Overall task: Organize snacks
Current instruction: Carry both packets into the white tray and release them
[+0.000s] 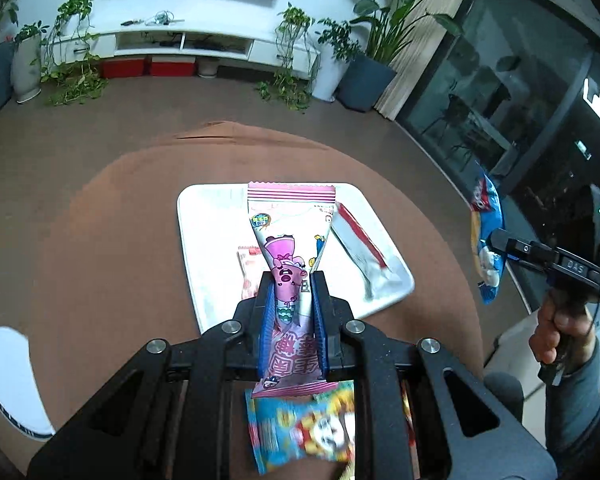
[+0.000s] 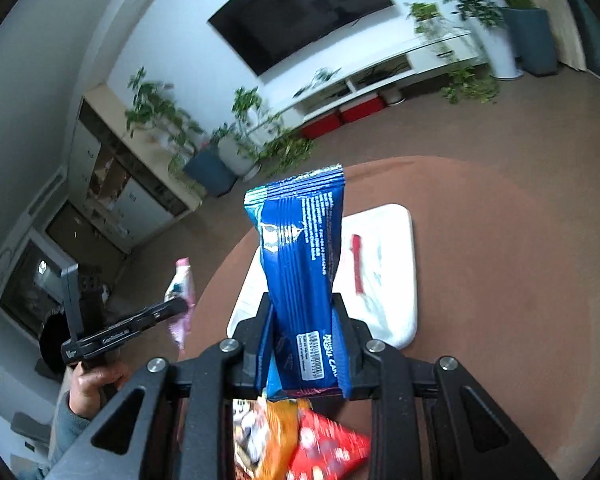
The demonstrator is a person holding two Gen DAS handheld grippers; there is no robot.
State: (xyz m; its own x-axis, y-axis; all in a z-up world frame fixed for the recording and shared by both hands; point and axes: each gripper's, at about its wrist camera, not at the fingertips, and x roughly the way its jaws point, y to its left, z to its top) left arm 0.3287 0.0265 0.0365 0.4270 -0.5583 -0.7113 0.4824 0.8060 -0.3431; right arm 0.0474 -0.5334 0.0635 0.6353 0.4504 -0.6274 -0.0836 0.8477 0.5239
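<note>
The white tray (image 1: 188,240) lies ahead of and below both tools, toward the far edge of the round brown worktop (image 1: 100,240), and the coming move looks to turn on which packet gets over it first. The left tool (image 1: 292,280) is closed on a pink snack packet (image 1: 288,240), whose long axis runs straight forward along the fingers, its crimped far end hanging over the tray's far edge in the left wrist view. It seems the nearer of the two. The right tool (image 2: 302,300) is clamped on a blue snack packet (image 2: 300,248), also lengthwise between the fingers, with the tray (image 2: 400,264) ahead and slightly to its right. A red-and-white wrapper (image 1: 360,244) already lies on the tray's right half, and a small pink packet (image 1: 248,272) by its near-left part. Both tools are held level to slightly nose-down above the worktop, well apart, right hand (image 1: 556,328) gripping its handle. Loose snacks (image 1: 304,428) lie at the near edge beneath the tools.
</note>
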